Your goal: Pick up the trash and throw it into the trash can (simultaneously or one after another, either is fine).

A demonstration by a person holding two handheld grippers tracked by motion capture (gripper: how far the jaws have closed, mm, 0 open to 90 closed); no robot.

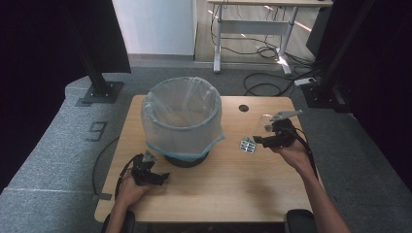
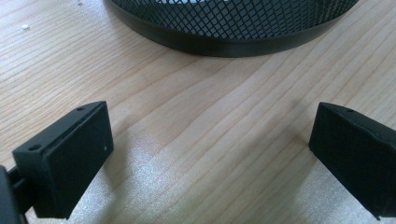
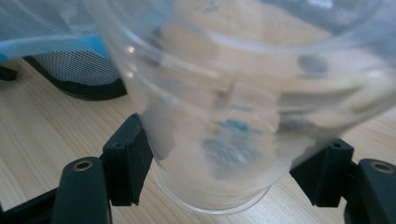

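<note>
Two claws work the worktop (image 1: 214,189): nearest, at seven o'clock, the left claw (image 1: 163,177) rests apart and empty, while at three o'clock the right claw (image 1: 257,141) clamps a clear cup (image 3: 224,116), lifted but not yet over the lined bin (image 1: 180,119) at twelve.

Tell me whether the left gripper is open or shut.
Open. In the left gripper view, the left gripper has its jaws standing wide apart with just bare wooden table between them.
</note>
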